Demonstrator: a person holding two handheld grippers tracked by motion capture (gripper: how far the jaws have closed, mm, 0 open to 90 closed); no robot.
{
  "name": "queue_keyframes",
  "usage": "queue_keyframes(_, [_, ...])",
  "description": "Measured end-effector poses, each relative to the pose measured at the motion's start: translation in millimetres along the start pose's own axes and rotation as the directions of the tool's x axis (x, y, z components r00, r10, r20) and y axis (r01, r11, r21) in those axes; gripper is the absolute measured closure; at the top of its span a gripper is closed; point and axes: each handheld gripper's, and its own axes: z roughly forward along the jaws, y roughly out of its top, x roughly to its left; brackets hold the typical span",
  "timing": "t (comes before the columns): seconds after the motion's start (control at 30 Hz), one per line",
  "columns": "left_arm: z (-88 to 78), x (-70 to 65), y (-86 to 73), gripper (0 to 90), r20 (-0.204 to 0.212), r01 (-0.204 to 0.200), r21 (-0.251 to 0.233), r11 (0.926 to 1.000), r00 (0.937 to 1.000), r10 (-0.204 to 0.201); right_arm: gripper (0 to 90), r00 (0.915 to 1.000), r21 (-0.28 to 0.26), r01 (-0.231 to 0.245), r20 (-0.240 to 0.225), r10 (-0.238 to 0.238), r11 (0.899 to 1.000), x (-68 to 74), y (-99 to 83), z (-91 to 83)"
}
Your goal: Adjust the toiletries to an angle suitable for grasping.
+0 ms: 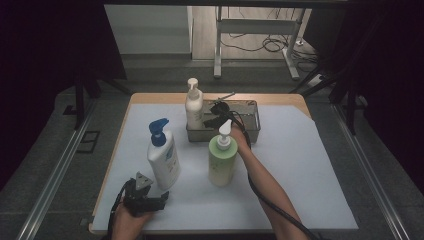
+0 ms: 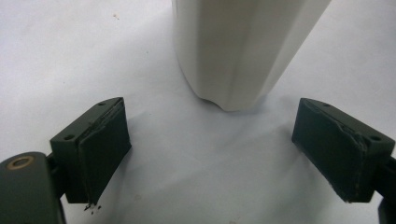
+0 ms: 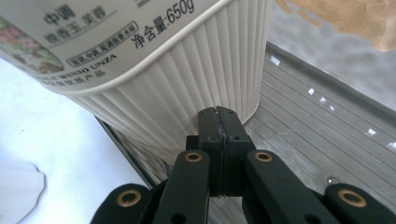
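Bottle with cream ribbed body [image 3: 196, 93] stands upright at the left end of the metal tray [image 1: 250, 131]. Right gripper [image 3: 219, 122], jaws pressed fully together on nothing, touches or nearly touches its lower ribs (contact unclear). Left gripper [image 2: 224, 149] gapes wide, empty, before the blue-pump bottle [image 1: 163, 155]. Judgement: rigid plastic, probably heavy if full; ribs aid grip, so clamp the mid-body, not the pump.

The left tongs [image 2: 212, 154] are showing black rectangular pads; the right tongs [image 3: 219, 122] are showing brass-ringed screws, and a black cable [image 1: 280, 210] is trailing.
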Motion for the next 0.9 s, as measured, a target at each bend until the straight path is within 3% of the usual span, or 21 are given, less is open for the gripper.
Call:
queue_keyframes(0.47, [0.0, 0.0, 0.0, 10.8, 0.000, 0.000, 0.000, 1.0000, 1.0000, 0.000, 89.5, 0.9999, -0.019, -0.016, 0.000, 0.016, 1.000, 0.6, 0.5, -0.6])
queue_keyframes(0.9, [-0.1, -0.1, -0.2, 10.8, -0.001, -0.001, -0.001, 1.0000, 1.0000, 0.001, 79.1, 0.9980, -0.018, 0.035, 0.053, -0.033, 0.999, -0.3, -3.5, -12.7])
